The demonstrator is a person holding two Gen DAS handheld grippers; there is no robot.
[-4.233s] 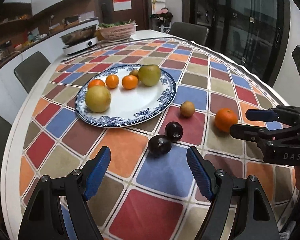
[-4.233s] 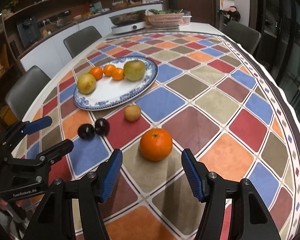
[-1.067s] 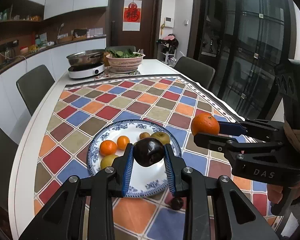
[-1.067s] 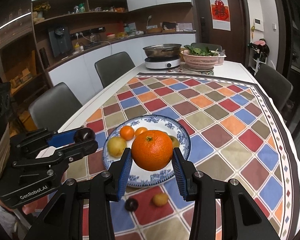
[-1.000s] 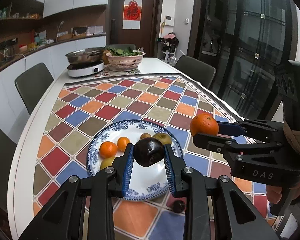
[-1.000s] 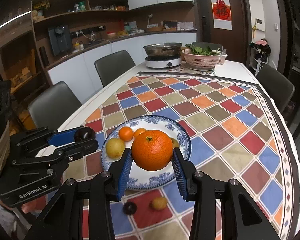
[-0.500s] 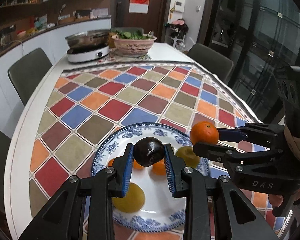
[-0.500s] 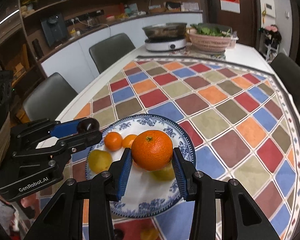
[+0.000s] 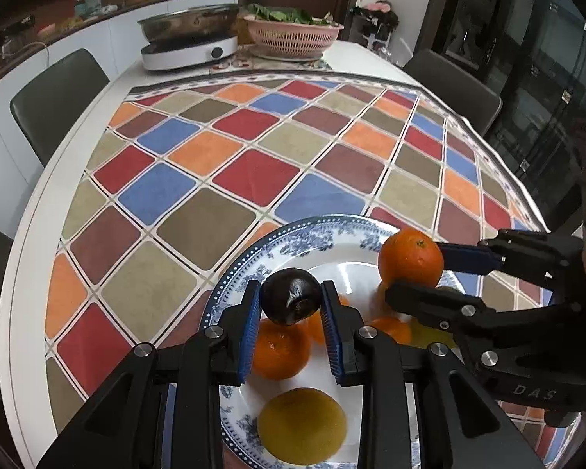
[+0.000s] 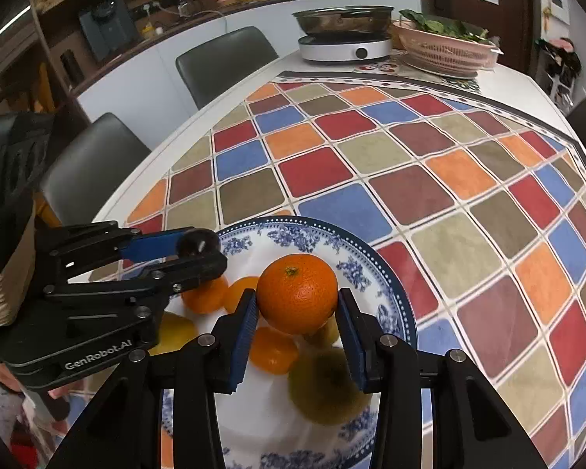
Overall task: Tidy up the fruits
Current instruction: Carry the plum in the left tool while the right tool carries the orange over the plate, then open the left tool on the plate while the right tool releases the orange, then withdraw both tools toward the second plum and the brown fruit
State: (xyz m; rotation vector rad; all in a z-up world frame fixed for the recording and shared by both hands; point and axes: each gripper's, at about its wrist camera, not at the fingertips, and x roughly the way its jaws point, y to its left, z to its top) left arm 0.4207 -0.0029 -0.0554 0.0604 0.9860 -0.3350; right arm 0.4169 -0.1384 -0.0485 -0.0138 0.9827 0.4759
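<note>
My left gripper [image 9: 290,301] is shut on a dark plum [image 9: 291,301] and holds it above the left part of the blue-and-white plate [image 9: 316,228]. My right gripper [image 10: 297,305] is shut on a large orange [image 10: 297,293] above the same plate [image 10: 375,258]. The orange [image 9: 410,258] and right gripper also show in the left wrist view; the plum [image 10: 197,244] and left gripper [image 10: 199,252] show in the right wrist view. On the plate lie small oranges [image 9: 279,349], a yellow pear [image 9: 301,426] and a green fruit [image 10: 326,387].
The round table carries a checkered cloth [image 9: 254,172]. At its far end stand an induction cooker with a steel pan [image 9: 189,41] and a pink basket of greens [image 9: 293,33]. Grey chairs [image 10: 224,64] stand around the table.
Both grippers have moved forward and down over the plate with their fruit; the plate and its fruit now look much closer. Both grips are unchanged.
</note>
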